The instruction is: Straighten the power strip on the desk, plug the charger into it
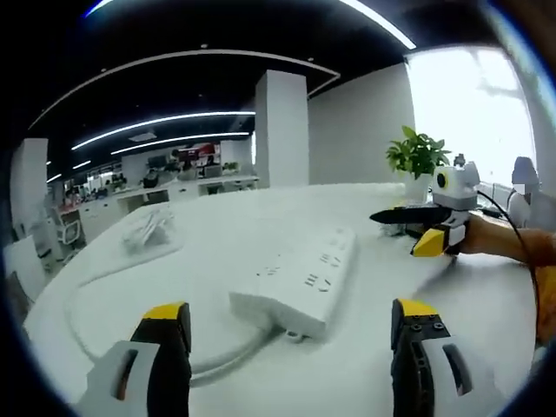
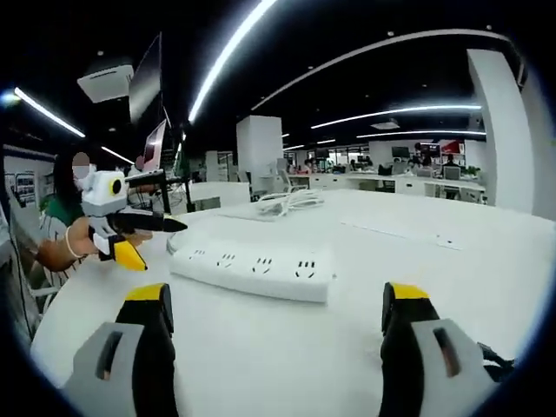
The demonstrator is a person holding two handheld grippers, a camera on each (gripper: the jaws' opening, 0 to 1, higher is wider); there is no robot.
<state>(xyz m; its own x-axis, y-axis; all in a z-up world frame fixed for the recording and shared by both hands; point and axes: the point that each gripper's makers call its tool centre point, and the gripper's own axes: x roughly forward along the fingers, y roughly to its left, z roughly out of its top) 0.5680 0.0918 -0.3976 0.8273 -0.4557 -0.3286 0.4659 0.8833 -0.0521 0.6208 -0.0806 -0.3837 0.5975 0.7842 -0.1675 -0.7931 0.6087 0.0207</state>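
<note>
A white power strip (image 1: 300, 278) lies askew on the white desk (image 1: 217, 234), and its thick white cord (image 1: 104, 343) loops off to the left. Farther back on the left rests a white charger with a bundled cable (image 1: 148, 228). My left gripper (image 1: 290, 309) stands open just short of the strip's near end, with nothing between its jaws. In the right gripper view the strip (image 2: 256, 268) lies crosswise ahead of my open right gripper (image 2: 276, 292), with the charger bundle (image 2: 291, 201) beyond it. Each gripper appears in the other's view, hand-held above the desk: right (image 1: 426, 228), left (image 2: 130, 230).
A potted green plant (image 1: 417, 156) stands at the desk's far right by a bright window. A flat inset panel (image 2: 417, 234) sits in the desk surface to the right of the strip. Office desks, chairs and a white pillar (image 1: 280, 130) fill the background.
</note>
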